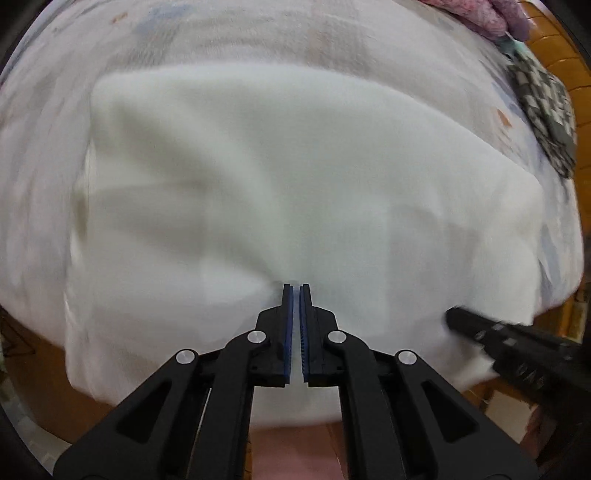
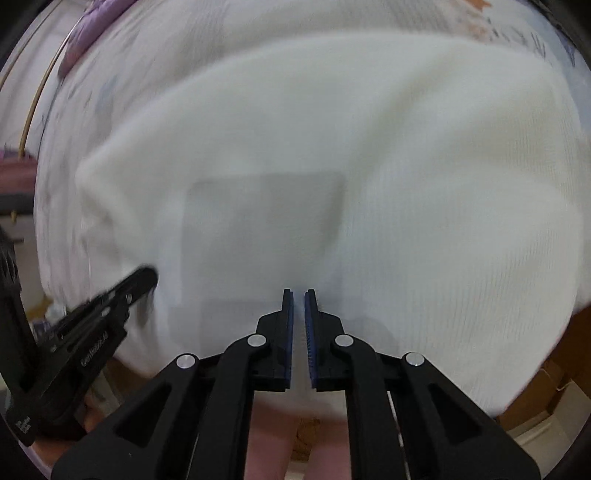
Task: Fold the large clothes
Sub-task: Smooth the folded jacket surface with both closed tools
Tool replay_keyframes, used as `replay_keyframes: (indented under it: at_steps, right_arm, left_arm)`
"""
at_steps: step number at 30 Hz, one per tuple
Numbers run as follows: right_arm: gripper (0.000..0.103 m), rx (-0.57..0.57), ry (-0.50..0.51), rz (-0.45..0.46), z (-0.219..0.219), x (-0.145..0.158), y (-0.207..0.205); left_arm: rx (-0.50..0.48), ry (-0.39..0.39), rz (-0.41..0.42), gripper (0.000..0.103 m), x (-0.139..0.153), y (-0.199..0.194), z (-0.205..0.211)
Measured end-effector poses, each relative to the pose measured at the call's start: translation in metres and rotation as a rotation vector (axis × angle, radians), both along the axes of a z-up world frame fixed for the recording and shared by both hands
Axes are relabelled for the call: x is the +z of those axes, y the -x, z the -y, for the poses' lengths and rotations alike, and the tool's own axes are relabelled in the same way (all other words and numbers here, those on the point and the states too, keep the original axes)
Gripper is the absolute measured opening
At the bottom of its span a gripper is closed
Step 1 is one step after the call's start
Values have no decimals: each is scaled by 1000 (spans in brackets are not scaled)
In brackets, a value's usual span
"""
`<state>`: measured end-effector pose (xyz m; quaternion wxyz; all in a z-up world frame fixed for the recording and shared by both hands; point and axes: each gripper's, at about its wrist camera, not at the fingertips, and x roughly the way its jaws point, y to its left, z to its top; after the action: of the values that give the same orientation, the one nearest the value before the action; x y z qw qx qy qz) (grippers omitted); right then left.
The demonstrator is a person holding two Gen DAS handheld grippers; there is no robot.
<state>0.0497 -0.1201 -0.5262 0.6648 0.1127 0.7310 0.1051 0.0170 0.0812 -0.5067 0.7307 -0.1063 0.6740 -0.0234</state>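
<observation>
A large white garment (image 1: 280,192) lies spread over a pale patterned bed sheet (image 1: 221,40) and hangs over the near edge. My left gripper (image 1: 296,288) has its jaws nearly together over the garment's near part; no cloth shows between them. My right gripper (image 2: 299,293) is also nearly closed above the same white garment (image 2: 369,184), where a faint grey square shows through the knit. Each gripper appears in the other's view: the right one at the lower right of the left wrist view (image 1: 517,347), the left one at the lower left of the right wrist view (image 2: 92,314). Both views are motion-blurred.
A black-and-white checkered cloth (image 1: 543,114) and a pink knit item (image 1: 480,14) lie at the bed's far right. A purple item (image 2: 92,26) lies at the far left. Orange-brown wooden floor or furniture (image 1: 554,48) borders the bed.
</observation>
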Motion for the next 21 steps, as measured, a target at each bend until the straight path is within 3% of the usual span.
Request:
replay_keyframes:
  at_steps: [4, 5, 7, 9, 11, 13, 15, 16, 17, 19, 21]
  right_arm:
    - [7, 13, 28, -214, 0, -24, 50]
    - [9, -10, 36, -225, 6, -24, 53]
    - [9, -71, 29, -187, 23, -11, 48]
    - [9, -81, 36, -97, 34, 11, 30]
    - [9, -90, 120, 38, 53, 31, 7]
    - [9, -148, 199, 117, 80, 34, -14]
    - [9, -192, 270, 112, 107, 18, -28]
    - [5, -220, 266, 97, 122, 5, -29]
    - [5, -244, 213, 94, 131, -4, -26]
    - [5, -264, 172, 112, 137, -6, -16]
    - [5, -223, 188, 91, 133, -6, 0]
  left_arm:
    - [-16, 18, -97, 3, -5, 41, 2]
    - [-18, 3, -131, 4, -5, 40, -2]
    - [1, -3, -151, 4, 0, 42, -14]
    - [36, 0, -71, 4, 17, 37, -33]
    - [41, -71, -22, 4, 24, 28, -50]
    - [79, -149, -17, 4, 17, 19, -75]
    - [143, -145, -53, 3, -2, 20, -99]
    - [154, -99, -53, 3, -10, 25, -105]
    - [131, -92, -39, 3, -13, 30, -104]
    - [11, -156, -40, 3, -13, 43, -93]
    - [23, -167, -108, 3, -19, 60, -90]
